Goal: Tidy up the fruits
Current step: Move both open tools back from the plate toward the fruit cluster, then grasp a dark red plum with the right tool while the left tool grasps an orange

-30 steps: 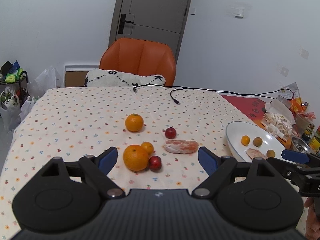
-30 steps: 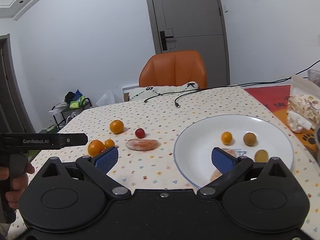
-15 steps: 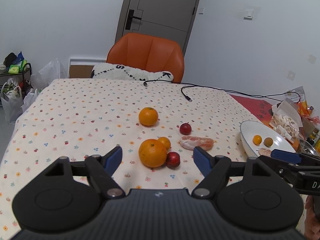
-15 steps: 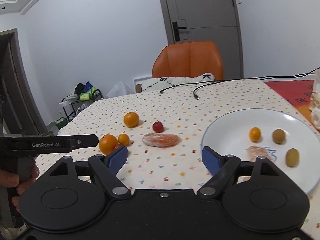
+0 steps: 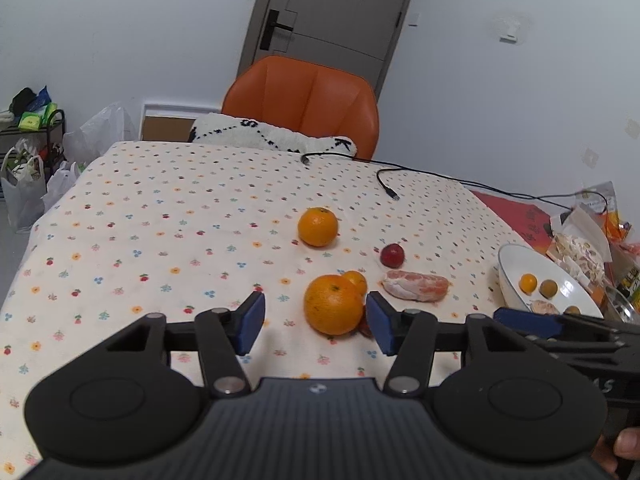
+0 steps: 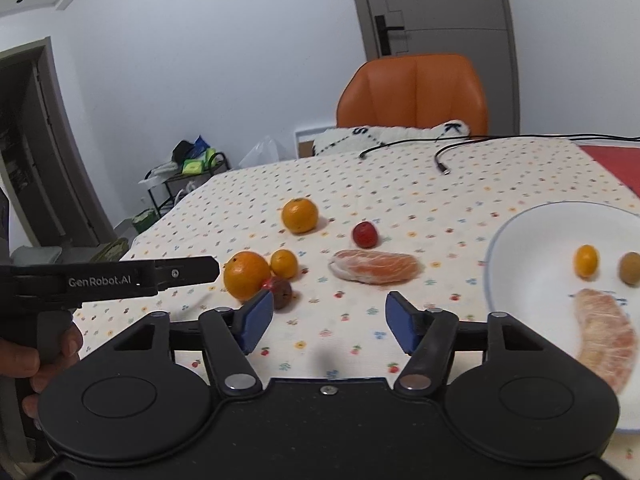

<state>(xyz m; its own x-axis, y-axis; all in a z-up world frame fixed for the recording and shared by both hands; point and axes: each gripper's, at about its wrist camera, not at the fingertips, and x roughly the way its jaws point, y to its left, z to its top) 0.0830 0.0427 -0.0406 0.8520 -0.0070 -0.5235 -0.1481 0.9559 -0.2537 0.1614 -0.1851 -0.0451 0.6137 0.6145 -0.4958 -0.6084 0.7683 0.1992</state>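
A: Starting at the left, what is the left gripper [image 5: 316,322] doing?

B: Its blue pads are spread wide, and the large orange [image 5: 333,309] sits on the flowered tablecloth [image 5: 160,220] between them, closer to the right pad, with nothing pinched. A small orange [image 5: 356,281] touches the large one's far side, and a dark red fruit [image 6: 281,291] is tucked against its near right side.

A: And further along?

B: A second orange [image 5: 318,226] lies alone farther back. Right of it is a small red fruit [image 5: 392,255], and just in front of that a peeled citrus segment [image 5: 415,285] rests on the cloth.

A: The right gripper [image 6: 330,320]?

B: Also spread apart and holding nothing, hovering over bare cloth near the white plate [image 6: 532,240].

A: What does the plate hold?

B: A small yellow-orange fruit [image 6: 586,260], a greenish-brown one [image 6: 631,267] beside it, and another peeled segment [image 6: 608,336] nearer the front. The left-wrist view shows one more small fruit, too small to identify.
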